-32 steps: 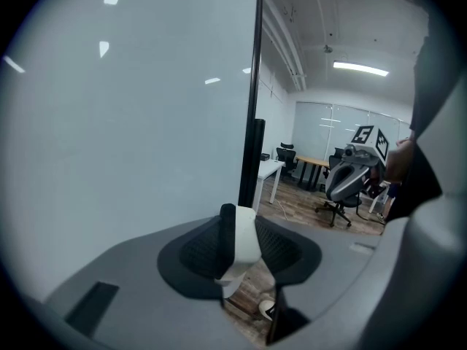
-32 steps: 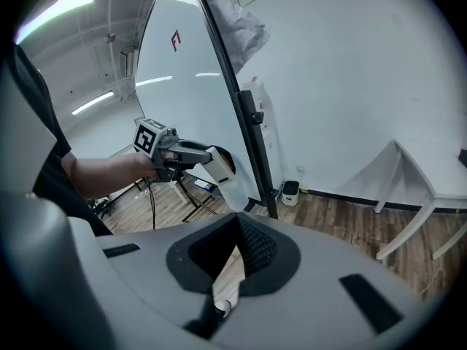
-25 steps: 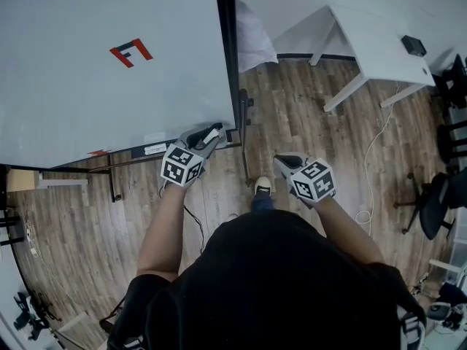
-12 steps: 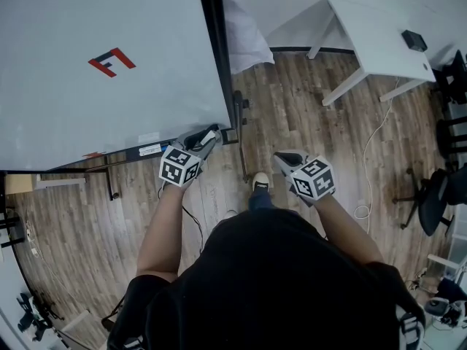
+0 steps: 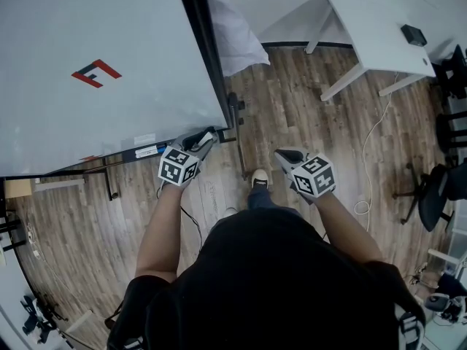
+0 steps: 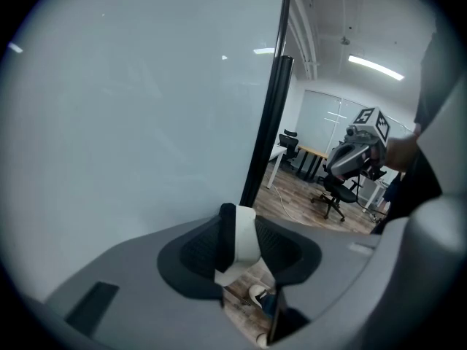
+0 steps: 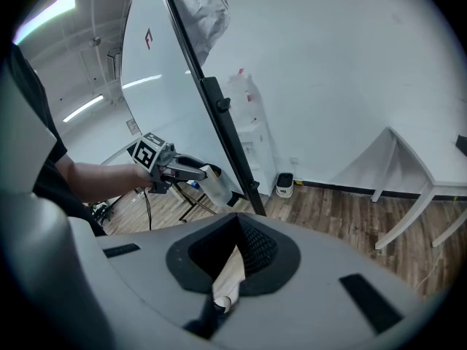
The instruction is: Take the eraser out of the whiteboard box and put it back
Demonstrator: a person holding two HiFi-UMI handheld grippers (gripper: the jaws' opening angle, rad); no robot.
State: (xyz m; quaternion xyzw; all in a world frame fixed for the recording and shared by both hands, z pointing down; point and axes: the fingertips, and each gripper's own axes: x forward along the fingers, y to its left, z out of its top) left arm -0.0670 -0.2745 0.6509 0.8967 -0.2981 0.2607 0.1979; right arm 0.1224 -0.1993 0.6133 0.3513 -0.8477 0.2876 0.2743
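- The left gripper [image 5: 200, 141] is clamped on the eraser [image 6: 245, 240]. This is a white block with one black face, and its long axis runs out along the ribbed dark pads.
- The right gripper [image 7: 232, 250] hangs well apart to the right, its jaws pressed together on nothing, so the left one is nearer the board.
- The whiteboard [image 5: 109, 42] has its bottom ledge [image 5: 124, 155] just ahead-left of the eraser. The box itself cannot be made out, so the return probably goes that way.
- Beyond are a matte black frame post [image 6: 268, 122], the wood-plank floor [image 5: 306, 100] and a smooth white desk [image 5: 372, 28].
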